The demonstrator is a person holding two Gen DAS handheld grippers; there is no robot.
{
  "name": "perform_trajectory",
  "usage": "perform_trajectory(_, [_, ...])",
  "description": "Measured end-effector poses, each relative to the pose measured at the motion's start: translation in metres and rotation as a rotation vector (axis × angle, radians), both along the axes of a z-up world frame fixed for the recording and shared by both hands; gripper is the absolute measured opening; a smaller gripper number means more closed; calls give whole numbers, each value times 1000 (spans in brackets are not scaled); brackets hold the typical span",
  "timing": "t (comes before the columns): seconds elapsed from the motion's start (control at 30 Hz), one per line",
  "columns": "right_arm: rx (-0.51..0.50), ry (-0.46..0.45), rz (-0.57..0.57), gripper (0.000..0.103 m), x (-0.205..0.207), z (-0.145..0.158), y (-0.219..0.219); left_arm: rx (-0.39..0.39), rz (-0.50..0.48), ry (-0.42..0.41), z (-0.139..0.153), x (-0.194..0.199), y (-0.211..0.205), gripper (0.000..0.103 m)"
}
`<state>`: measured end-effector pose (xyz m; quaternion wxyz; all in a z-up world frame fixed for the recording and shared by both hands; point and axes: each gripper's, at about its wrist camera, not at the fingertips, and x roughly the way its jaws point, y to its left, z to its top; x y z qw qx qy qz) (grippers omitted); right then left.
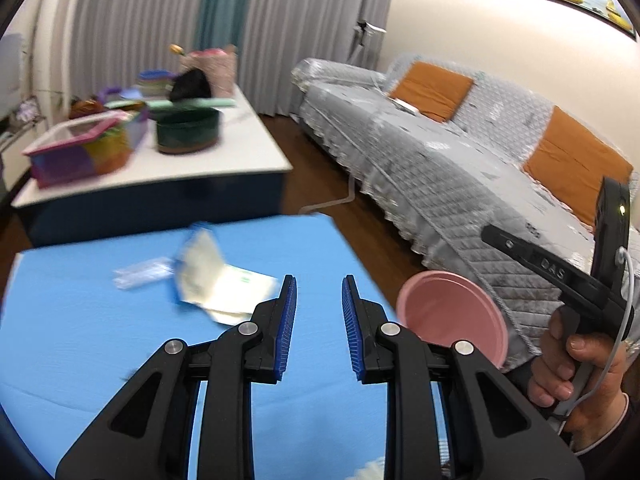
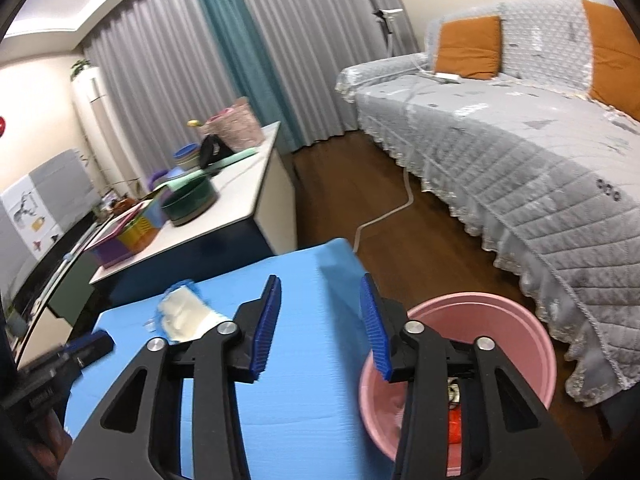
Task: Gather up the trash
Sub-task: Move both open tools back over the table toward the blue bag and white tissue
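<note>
Between pickups: both claws, left [image 1: 319, 328] and right [image 2: 320, 326], part-open and empty; next we reach the wrapper [image 1: 218, 284] on the table [image 1: 80, 340], then the pink bin [image 2: 532, 344]

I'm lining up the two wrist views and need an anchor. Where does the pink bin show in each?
Left wrist view: pink bin at lower right, just its tilted rim and inside, past the blue table's right edge, partly behind the left gripper.
Right wrist view: bin at lower right, larger, open top showing trash inside, partly behind the right gripper.
Shared landmark: the crumpled white wrapper on the table.
</note>
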<state>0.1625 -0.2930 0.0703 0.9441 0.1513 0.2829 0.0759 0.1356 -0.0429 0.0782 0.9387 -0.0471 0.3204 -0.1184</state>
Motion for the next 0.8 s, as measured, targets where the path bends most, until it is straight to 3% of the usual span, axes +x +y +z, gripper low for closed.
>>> perform_trajectory(0.2, [42,-8,83,21,4,-3,39,85,64,-40,19,9,60,24])
perform_trajectory(0.33, [71,11,140,18,10,-12,63,140,87,-64,27,24,85,24])
perform_trajectory(0.47, [50,33,179,18,17,-22,90,121,126,-79,27,38,108,24])
perform_trajectory(0.6, [38,55,208,18,27,-34,114,67,161,-46,7,43,127,23])
perform_trajectory(0.8, [37,110,244,21,48,-58,142,93,176,-50,-4,52,132,23])
